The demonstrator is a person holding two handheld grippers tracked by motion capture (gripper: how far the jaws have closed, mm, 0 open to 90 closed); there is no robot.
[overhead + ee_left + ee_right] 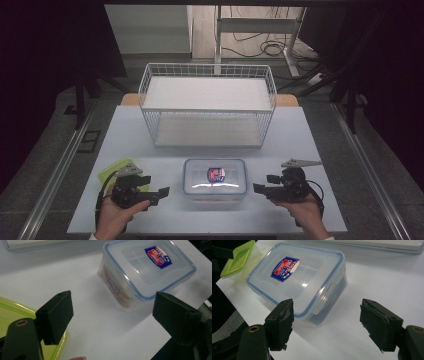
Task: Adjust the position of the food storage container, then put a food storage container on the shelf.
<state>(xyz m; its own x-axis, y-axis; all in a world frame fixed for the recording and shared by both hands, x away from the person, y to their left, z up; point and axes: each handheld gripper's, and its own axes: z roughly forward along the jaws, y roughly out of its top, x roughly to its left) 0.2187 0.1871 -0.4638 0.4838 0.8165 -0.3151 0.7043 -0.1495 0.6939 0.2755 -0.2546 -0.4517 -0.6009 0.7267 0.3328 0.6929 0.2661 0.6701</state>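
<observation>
The clear lidded box (pixel 215 180) sits on the bench (pixel 300 140) between our hand-held grippers — left (pixel 165 191) and right (pixel 256 188), both open, empty. We judge it stiff, slick, light — best gripped at its short side walls.

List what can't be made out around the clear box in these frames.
- Clear box contents: high view, glare on the lid hides them; left gripper view shows orange shapes blurred by the frosted wall.
- Lid label text: too small and blurred to read.
- Green box: high view, left gripper covers part; left gripper view, cut off by the edge.
</observation>
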